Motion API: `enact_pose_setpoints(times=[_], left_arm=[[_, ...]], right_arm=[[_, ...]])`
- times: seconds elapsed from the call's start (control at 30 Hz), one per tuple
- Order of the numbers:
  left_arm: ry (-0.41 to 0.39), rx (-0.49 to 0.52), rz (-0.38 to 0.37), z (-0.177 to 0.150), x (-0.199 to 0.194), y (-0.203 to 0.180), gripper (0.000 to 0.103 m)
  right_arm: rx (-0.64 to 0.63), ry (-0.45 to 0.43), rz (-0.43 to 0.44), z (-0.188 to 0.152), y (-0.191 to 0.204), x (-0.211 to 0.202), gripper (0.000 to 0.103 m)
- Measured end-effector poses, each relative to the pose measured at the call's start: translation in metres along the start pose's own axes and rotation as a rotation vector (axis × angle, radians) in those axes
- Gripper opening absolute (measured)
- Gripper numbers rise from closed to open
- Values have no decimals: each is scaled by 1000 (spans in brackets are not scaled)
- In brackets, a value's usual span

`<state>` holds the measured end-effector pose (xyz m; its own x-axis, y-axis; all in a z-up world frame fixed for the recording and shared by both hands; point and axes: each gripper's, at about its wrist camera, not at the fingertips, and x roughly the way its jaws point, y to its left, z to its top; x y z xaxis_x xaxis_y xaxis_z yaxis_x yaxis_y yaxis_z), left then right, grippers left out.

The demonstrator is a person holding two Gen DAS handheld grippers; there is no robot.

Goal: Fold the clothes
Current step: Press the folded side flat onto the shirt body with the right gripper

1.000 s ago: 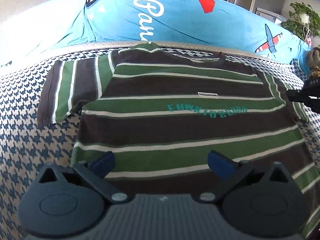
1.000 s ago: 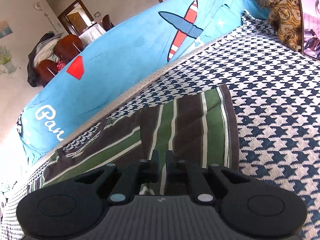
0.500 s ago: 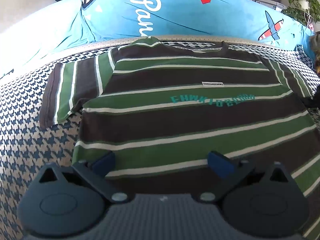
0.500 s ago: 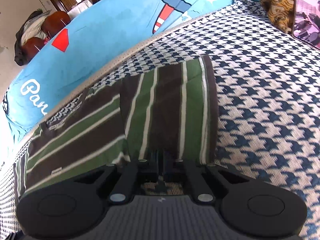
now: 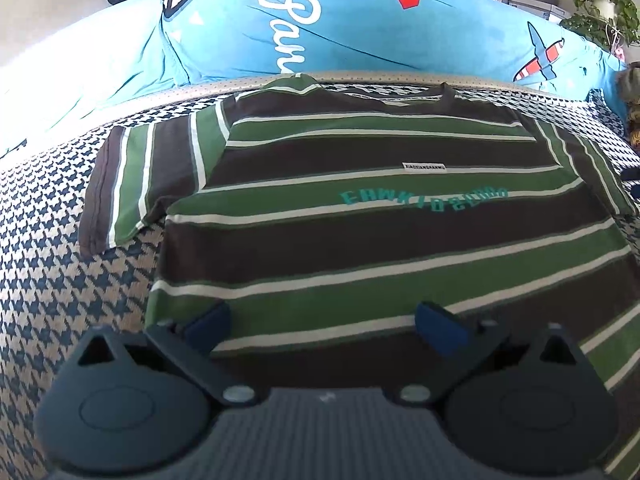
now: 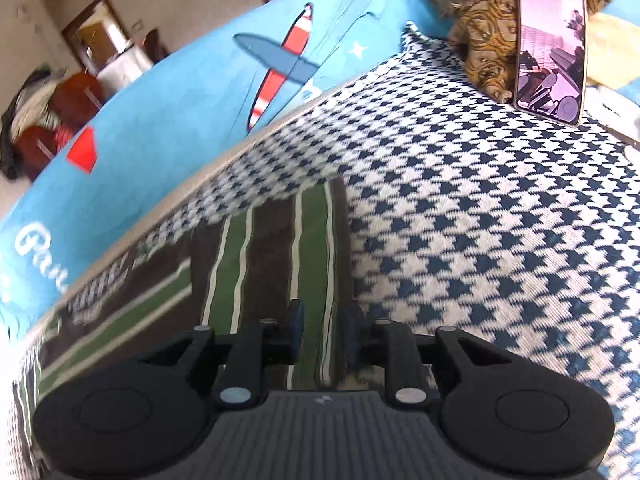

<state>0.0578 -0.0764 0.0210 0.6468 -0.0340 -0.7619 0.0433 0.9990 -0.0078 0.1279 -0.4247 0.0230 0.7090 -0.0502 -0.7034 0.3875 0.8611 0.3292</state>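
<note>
Right tongs [image 6: 322, 330] opening over sleeve [image 6: 280, 248], seemingly released.

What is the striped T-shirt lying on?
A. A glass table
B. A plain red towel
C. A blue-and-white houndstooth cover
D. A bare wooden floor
C: the striped T-shirt lies spread flat on the blue-and-white houndstooth cover, which shows around its sleeve and hem.
</note>
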Motion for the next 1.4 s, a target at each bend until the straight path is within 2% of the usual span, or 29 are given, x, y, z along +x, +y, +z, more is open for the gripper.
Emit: enact_pose_setpoints(times=[0.03,0.1,0.3,0.43,0.53,0.73,0.87,0.97,1.13,1.2,1.27,1.3,1.4], left_arm=[[-1,0,0,0,0,0,103],[-1,0,-1,0,0,0,103],[0,-4,3,1,0,0,103],[-1,-5,4,1,1,0,103],[-4,-4,4,0,1,0,103],[-13,-1,3,-1,-1,0,103],[-20,2,4,-2,-1,-1,103],[-23,4,4,-2,-1,-1,103],[-30,8,3,-2,-1,-2,103],[-32,10,2,-3,-2,-2,103],[-32,11,1,-3,-2,-2,103],[-32,11,1,-3,-2,-2,103],[-33,13,2,-4,-2,-3,103]], right_arm=[[-8,-10,-6,1,0,3,39],[-23,-19,-38,4,0,11,42],[-68,-51,-82,7,9,28,42],[-106,-64,-83,4,16,33,16],[-118,-74,-81,3,19,34,9],[-145,-128,-63,4,31,26,7],[-177,-179,12,5,57,12,7],[-237,-220,112,-1,88,0,7],[-393,-189,316,-31,144,-7,7],[-472,-135,377,-45,164,-3,8],[-516,-75,392,-54,175,3,18],[-520,-59,389,-56,178,4,29],[-462,-83,351,-50,172,3,49]])
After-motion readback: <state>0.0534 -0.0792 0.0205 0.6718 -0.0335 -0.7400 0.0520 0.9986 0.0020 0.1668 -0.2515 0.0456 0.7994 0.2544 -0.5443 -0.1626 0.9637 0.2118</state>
